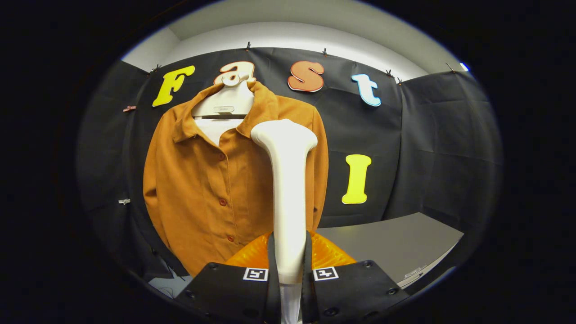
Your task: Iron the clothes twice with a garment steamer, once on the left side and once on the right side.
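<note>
Gripper view: steamer (pixel 288 189) clamped in gripper (pixel 289 274).

Our tongs (pixel 289 270) clamp the white steamer (pixel 288 189) upright, its head just before the orange shirt (pixel 202 180); a grey tabletop (pixel 396 243) lies right of the shirt.

Your gripper (pixel 289 265) pointing forward and level, both fingers (pixel 234 288) closed in tight on the steamer handle (pixel 288 189), grip upright between them
</note>
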Action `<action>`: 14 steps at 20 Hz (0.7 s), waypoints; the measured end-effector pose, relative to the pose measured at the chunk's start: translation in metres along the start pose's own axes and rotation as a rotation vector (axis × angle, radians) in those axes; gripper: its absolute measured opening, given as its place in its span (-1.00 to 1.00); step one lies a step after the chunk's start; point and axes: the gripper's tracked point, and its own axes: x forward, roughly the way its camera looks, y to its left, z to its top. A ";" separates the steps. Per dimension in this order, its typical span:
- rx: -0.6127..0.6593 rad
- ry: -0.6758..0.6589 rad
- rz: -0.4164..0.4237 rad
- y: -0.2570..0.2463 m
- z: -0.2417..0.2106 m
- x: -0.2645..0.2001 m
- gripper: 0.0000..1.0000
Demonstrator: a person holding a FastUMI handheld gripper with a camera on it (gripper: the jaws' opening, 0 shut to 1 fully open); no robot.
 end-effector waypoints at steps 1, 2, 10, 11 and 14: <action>0.010 -0.010 -0.005 0.002 -0.003 0.003 -0.57; 0.011 -0.015 -0.011 0.004 -0.006 0.005 -0.57; -0.032 0.038 -0.009 0.006 -0.056 0.019 -0.57; -0.036 0.061 -0.006 0.006 -0.067 0.020 -0.57; -0.039 0.125 0.000 0.007 -0.101 0.020 -0.57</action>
